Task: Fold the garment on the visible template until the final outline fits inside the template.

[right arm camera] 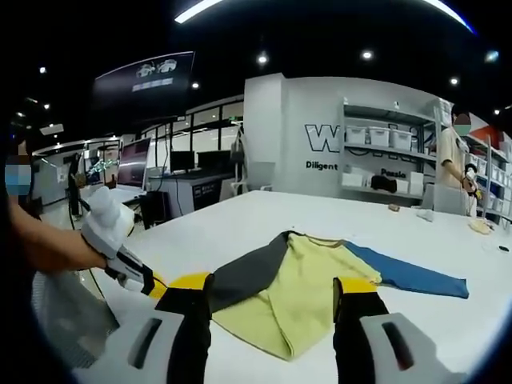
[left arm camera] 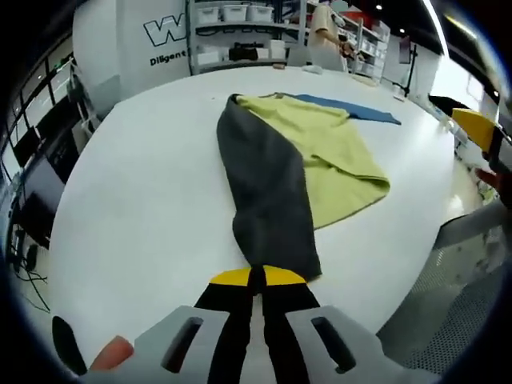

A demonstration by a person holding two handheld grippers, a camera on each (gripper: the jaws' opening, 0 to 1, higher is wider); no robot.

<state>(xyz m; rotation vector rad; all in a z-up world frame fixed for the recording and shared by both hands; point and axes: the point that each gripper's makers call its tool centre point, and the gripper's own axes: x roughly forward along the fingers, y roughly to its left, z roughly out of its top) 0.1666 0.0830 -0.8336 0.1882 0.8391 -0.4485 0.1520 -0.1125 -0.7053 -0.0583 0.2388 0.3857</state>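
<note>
The garment lies on the white table (left arm camera: 136,200), with a yellow-green body (left arm camera: 332,156), a dark grey sleeve (left arm camera: 264,192) and a blue sleeve (left arm camera: 352,108) at the far side. My left gripper (left arm camera: 256,278) is shut on the near end of the grey sleeve, which stretches away from its yellow tips. In the right gripper view the garment (right arm camera: 304,292) lies just beyond my right gripper (right arm camera: 272,286), whose jaws stand wide open with nothing held. A hand holds the left gripper (right arm camera: 144,276) at the left, at the grey sleeve's end (right arm camera: 240,280).
The table's curved edge (left arm camera: 436,240) runs close on the right, with floor beyond. Shelves with white bins (right arm camera: 384,152) stand at the back, and a person (right arm camera: 458,156) stands beside them. Desks with monitors (right arm camera: 172,172) line the far left.
</note>
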